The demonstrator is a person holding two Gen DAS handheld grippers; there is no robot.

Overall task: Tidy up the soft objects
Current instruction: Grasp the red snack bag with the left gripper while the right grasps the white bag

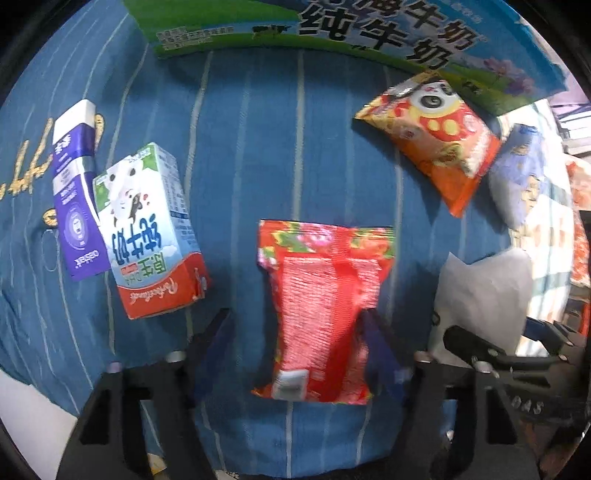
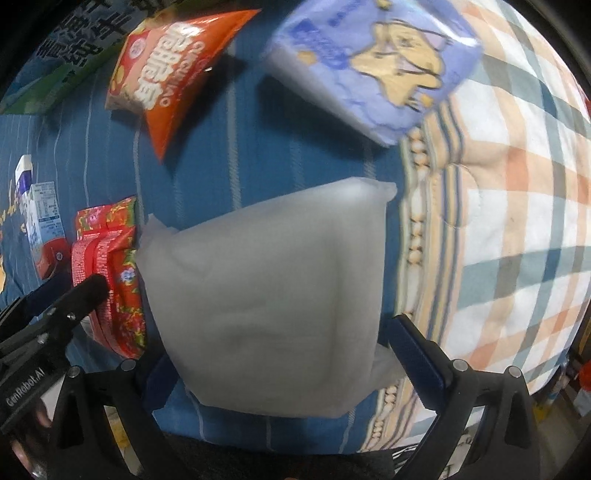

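Note:
A red floral pack (image 1: 321,310) lies on the blue striped cloth (image 1: 243,155). My left gripper (image 1: 295,328) is open over its near half; the right finger overlaps the pack's edge. A plain white soft pack (image 2: 266,302) lies between the fingers of my right gripper (image 2: 277,354), which is open around its near end. The white pack also shows in the left wrist view (image 1: 480,299). The red pack shows in the right wrist view (image 2: 110,273), with the left gripper's finger on it. An orange snack bag (image 1: 432,140) and a purple tissue pack (image 2: 373,62) lie farther off.
Two milk cartons, one white-blue (image 1: 151,232) and one purple (image 1: 74,192), lie at the left. A large milk box (image 1: 369,33) stands at the back. A plaid quilt (image 2: 517,206) covers the right side.

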